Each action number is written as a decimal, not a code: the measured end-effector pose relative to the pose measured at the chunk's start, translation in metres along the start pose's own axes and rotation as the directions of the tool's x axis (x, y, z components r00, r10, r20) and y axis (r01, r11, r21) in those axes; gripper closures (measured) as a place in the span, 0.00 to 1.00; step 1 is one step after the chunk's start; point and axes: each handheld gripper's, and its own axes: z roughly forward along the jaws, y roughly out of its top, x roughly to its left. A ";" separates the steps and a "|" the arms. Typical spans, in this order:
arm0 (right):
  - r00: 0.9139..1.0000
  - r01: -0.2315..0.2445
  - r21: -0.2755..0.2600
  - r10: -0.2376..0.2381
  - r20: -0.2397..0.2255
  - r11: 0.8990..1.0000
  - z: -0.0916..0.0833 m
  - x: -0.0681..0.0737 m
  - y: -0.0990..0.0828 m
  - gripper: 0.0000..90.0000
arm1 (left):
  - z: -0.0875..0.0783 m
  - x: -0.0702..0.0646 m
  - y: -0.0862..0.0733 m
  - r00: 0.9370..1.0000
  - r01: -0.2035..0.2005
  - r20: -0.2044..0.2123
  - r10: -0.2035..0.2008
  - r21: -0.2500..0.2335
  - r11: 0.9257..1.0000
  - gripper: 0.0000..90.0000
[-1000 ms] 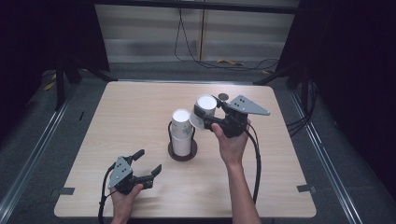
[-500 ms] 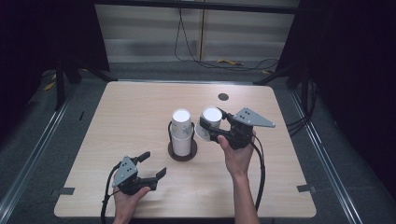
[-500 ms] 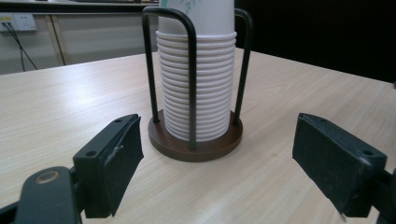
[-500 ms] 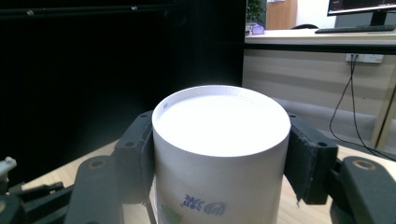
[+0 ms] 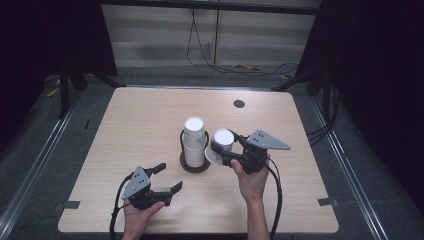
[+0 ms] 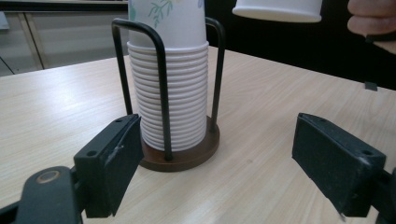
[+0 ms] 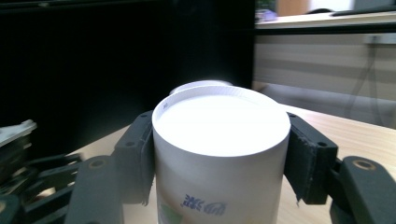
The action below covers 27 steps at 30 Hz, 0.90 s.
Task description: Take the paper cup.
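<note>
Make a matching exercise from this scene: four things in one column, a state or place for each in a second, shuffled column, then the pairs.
Things:
1. cup
2. stack
3. left gripper
4. hole

States or places:
A. open, holding nothing
B. in the wire holder on a round wooden base
C. upside down, clamped in the right gripper
D. far side of the table, dark and round

Pairs: 1-C, 2-B, 3-A, 4-D
</note>
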 end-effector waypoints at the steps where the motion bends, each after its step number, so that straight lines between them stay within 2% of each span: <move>1: 1.000 -0.004 0.005 0.004 -0.003 1.000 0.001 0.002 -0.001 0.39 | 0.001 0.000 0.001 1.000 0.001 0.013 -0.001 0.003 1.000 0.18; 3: 1.000 0.009 0.012 -0.008 -0.011 1.000 0.003 0.006 -0.005 0.39 | 0.001 -0.002 0.002 1.000 0.001 0.021 -0.001 0.009 1.000 0.18; 6: 1.000 -0.001 0.007 0.001 -0.029 1.000 0.005 0.013 -0.010 0.39 | 0.001 -0.004 0.003 0.999 -0.018 0.031 0.017 0.018 1.000 0.18; 8: 0.999 -0.008 0.004 0.008 -0.034 1.000 0.006 0.015 -0.011 0.39 | 0.003 -0.006 0.003 0.999 -0.018 0.029 0.017 0.004 1.000 0.18; 10: 0.999 -0.008 0.013 0.008 -0.040 1.000 0.010 0.020 -0.018 0.39 | 0.005 -0.007 0.003 0.999 -0.018 0.038 0.018 0.013 1.000 0.18; 18: 0.998 -0.005 0.030 0.007 -0.069 1.000 0.017 0.026 -0.028 0.39 | 0.007 -0.007 0.003 0.998 0.004 0.066 -0.005 0.021 1.000 0.18; 21: 0.997 0.000 0.034 0.003 -0.079 0.999 0.019 0.029 -0.030 0.39 | 0.007 -0.007 0.003 0.997 -0.010 0.070 0.008 0.032 0.999 0.18; 27: 0.995 0.013 0.048 -0.008 -0.104 0.999 0.024 0.036 -0.035 0.39 | 0.009 -0.008 0.005 0.996 -0.012 0.090 0.008 0.044 0.999 0.18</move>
